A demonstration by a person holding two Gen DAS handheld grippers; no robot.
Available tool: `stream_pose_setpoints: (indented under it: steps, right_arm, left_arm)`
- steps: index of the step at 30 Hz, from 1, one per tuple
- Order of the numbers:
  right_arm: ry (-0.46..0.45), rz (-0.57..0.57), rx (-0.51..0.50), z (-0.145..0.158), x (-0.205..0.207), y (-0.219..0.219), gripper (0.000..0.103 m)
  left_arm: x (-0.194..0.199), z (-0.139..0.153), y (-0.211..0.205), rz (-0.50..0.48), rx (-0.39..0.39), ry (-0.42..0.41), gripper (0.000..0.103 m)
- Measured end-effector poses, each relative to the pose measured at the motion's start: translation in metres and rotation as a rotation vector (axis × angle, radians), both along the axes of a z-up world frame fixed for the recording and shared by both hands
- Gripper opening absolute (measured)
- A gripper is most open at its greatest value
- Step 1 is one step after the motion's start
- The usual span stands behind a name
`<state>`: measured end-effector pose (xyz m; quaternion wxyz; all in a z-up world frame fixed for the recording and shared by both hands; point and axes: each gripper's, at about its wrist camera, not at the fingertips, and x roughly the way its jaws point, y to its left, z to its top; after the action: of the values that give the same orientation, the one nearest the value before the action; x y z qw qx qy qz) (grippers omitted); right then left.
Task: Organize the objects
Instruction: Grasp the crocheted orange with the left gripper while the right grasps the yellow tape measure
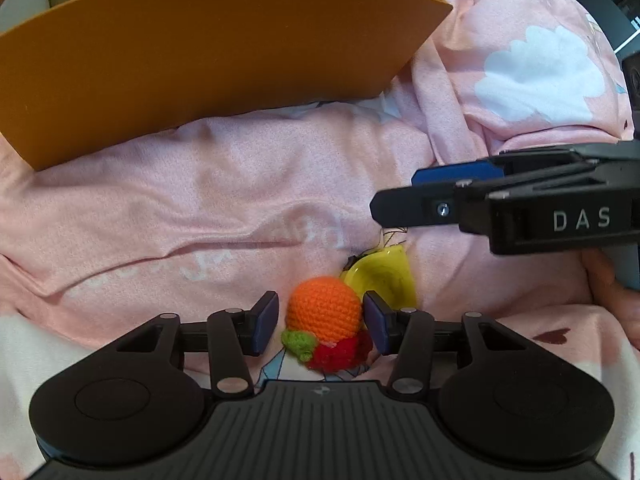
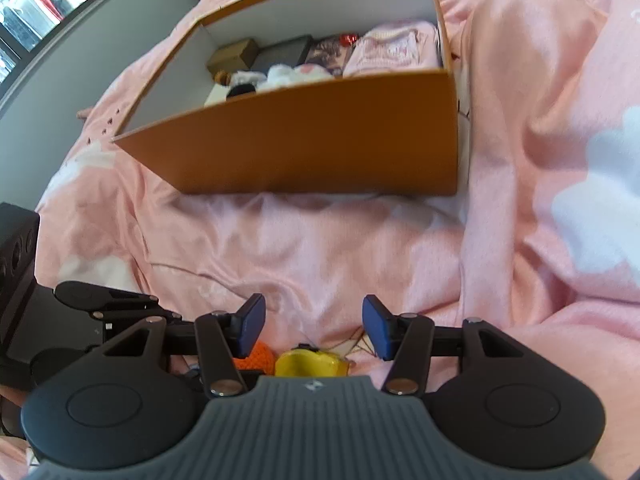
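Box [image 2: 304, 148] at twelve o'clock already part full. Still out on bed [image 1: 200, 208]: orange toy [image 1: 325, 309] between spread left fingers [image 1: 266, 322], unpinched; yellow toy [image 2: 310, 363] under spread right fingers [image 2: 378, 328].

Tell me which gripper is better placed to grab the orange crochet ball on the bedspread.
Left. The left gripper has its jaws open on either side of the orange crochet ball, which sits between the pads. The right gripper is open over the yellow item beside it.

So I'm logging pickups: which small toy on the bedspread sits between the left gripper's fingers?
The orange crocheted toy, with green and red parts. The yellow toy lies beyond it, outside the fingers.
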<state>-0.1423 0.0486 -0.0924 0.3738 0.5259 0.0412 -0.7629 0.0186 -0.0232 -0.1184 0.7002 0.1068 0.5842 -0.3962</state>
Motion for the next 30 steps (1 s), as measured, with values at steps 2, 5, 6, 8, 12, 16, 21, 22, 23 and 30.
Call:
stream_pose_setpoints:
  steps: [2,5,6,8,12,16,21,22,23,30]
  right_arm:
    - [-0.010,-0.003,0.002,-0.003,-0.001,-0.001,0.056]
    - [-0.020,-0.011,0.003,-0.005,-0.003,0.001,0.056]
    - [-0.021,-0.012,0.006,-0.005,-0.003,0.001,0.056]
    - [-0.021,-0.011,0.009,-0.005,-0.003,0.001,0.057]
    - [-0.021,-0.014,0.008,-0.005,-0.003,0.002,0.056]
    - [-0.020,0.000,0.016,-0.003,0.000,-0.001,0.056]
    - [-0.012,0.060,0.080,-0.001,0.011,-0.014,0.056]
    - [-0.010,0.076,0.094,-0.001,0.014,-0.017,0.056]
    - [-0.009,0.090,0.106,-0.001,0.017,-0.019,0.057]
    - [-0.013,0.153,0.232,-0.018,0.031,-0.037,0.064]
  left_arm:
    - [0.000,0.000,0.000,-0.002,-0.008,-0.001,0.048]
    - [-0.002,0.000,0.001,-0.005,-0.016,-0.015,0.046]
    - [-0.002,0.001,0.003,-0.005,-0.019,-0.022,0.046]
    - [-0.003,0.006,0.006,0.003,-0.029,-0.047,0.046]
    - [-0.003,0.018,0.017,0.039,-0.058,-0.104,0.046]
    - [0.002,0.024,0.033,0.107,-0.050,-0.137,0.046]
    - [0.011,0.020,0.054,0.187,-0.036,-0.143,0.046]
    - [0.012,0.017,0.055,0.196,-0.031,-0.144,0.046]
    - [0.013,0.016,0.056,0.206,-0.024,-0.145,0.046]
    - [0.017,0.007,0.061,0.227,-0.028,-0.115,0.046]
